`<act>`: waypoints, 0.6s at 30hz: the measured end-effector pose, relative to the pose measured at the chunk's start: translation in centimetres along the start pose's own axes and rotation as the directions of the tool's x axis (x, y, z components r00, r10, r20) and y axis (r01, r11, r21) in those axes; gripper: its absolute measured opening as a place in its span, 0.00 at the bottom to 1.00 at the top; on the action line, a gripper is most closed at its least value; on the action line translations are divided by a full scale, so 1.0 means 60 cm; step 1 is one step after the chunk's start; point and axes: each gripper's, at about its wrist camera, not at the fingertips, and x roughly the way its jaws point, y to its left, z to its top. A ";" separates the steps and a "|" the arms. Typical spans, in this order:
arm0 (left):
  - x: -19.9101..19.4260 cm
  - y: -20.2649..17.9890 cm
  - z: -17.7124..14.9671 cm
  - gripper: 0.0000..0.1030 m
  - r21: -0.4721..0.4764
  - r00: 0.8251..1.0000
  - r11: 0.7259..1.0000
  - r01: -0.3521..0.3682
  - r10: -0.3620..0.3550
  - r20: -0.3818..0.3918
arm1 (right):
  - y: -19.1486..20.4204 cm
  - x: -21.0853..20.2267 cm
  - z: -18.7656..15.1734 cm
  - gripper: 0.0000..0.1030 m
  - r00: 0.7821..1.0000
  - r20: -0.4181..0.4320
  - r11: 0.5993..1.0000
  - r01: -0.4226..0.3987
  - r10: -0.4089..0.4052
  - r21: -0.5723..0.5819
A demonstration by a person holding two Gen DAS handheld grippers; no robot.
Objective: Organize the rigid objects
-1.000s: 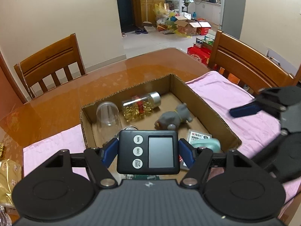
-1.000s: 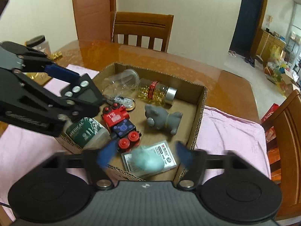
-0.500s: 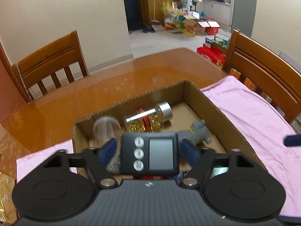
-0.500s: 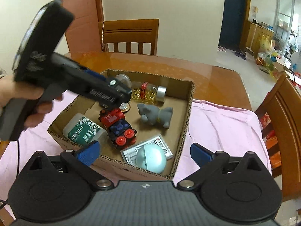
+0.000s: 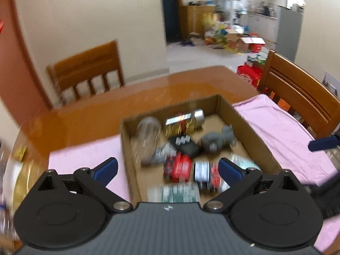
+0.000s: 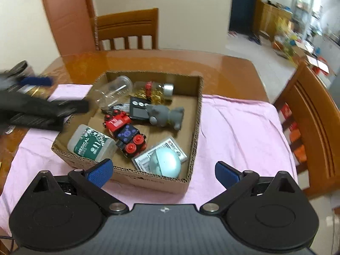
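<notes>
Both sets of jaws stand spread with nothing between them: my left gripper [image 5: 167, 167] is opening wider above the cardboard box [image 6: 194, 114], my right gripper [image 6: 163, 171] hangs wide just short of the box's near wall. From the left wrist everything is smeared by blur, so I read the contents from the right: one black timer [image 6: 138, 109], one grey animal figure [image 6: 165, 115], one red toy train [image 6: 125, 131], one medical bottle [image 6: 91, 143], one pale blue dome [image 6: 164, 162] on a card, one clear cup [image 6: 114, 90], one gold-filled jar [image 6: 156, 90]. Box sits on a pink cloth [image 6: 238, 131] over the glossy wooden desk [image 6: 225, 70]; two chairs visible.
</notes>
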 end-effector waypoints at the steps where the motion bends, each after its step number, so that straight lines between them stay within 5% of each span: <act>1: -0.011 0.005 -0.010 0.97 -0.023 1.000 1.000 -0.007 0.006 -0.015 | 0.003 -0.001 0.001 1.00 1.000 -0.013 1.000 0.010 -0.010 0.007; 8: -0.056 0.023 -0.069 0.97 -0.159 0.987 0.983 -0.096 0.073 -0.146 | 0.030 -0.017 -0.006 1.00 0.998 -0.043 0.998 0.054 -0.053 0.029; 18: -0.086 0.011 -0.077 0.97 -0.169 0.982 0.977 -0.132 0.106 -0.156 | 0.056 -0.038 -0.009 1.00 0.997 -0.036 0.996 0.074 -0.072 0.046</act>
